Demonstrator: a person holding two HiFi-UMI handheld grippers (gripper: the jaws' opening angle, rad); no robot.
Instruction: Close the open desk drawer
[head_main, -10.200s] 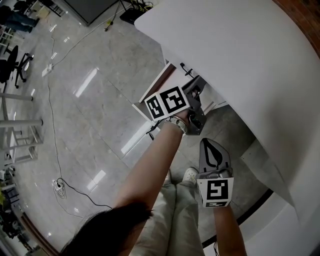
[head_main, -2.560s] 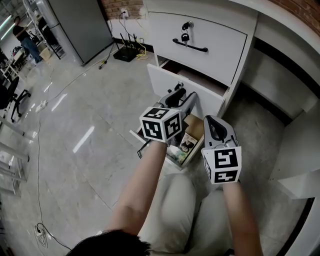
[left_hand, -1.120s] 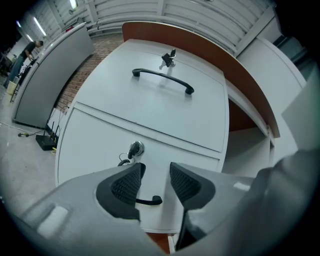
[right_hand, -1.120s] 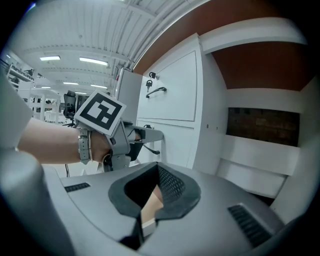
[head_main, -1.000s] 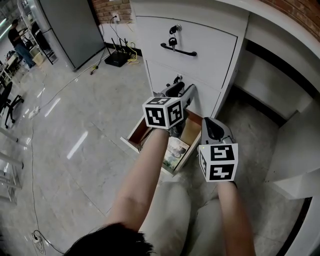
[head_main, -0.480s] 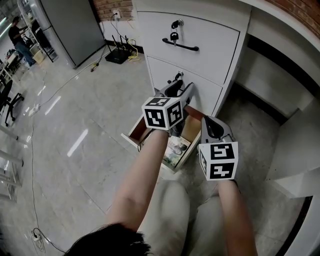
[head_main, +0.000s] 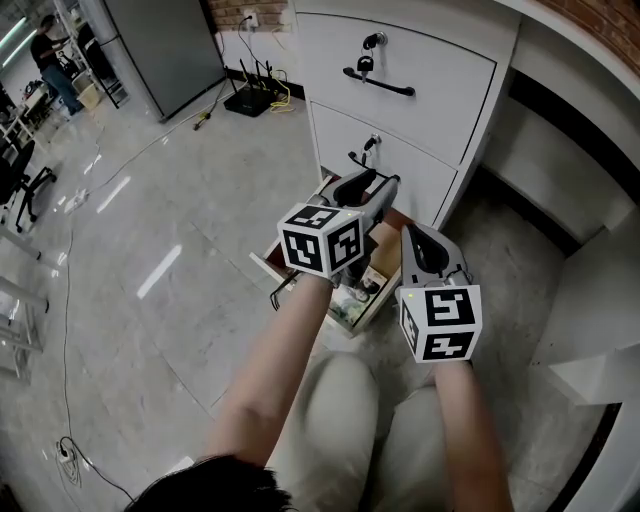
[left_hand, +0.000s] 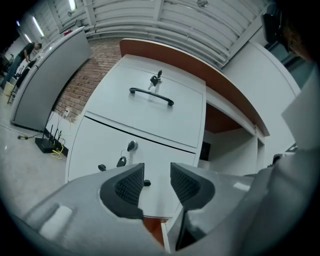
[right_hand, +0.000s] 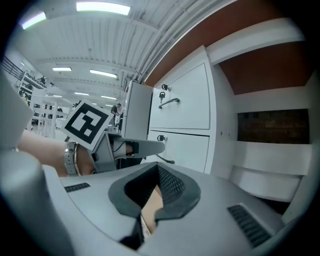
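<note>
A: Open drawer, where?

B: The bottom drawer (head_main: 264, 265) is at the centre of the head view, pulled out of the white desk (head_main: 560, 60), with papers (head_main: 352, 300) inside. The middle drawer (head_main: 400, 160) and top drawer (head_main: 430, 75) above it are shut.

A: Left gripper?

B: The left gripper (head_main: 362, 186) is over the back part of the bottom drawer and points at the middle drawer's front. Its jaws are partly apart with nothing between them. In its own view a brown strip of the bottom drawer sits at bottom centre, just under the jaws. Can't tell if it touches anything.

A: Right?

B: The right gripper (head_main: 418, 240) is just right of the left one, above the bottom drawer's right side. Its tips look closed together and it holds nothing.
</note>
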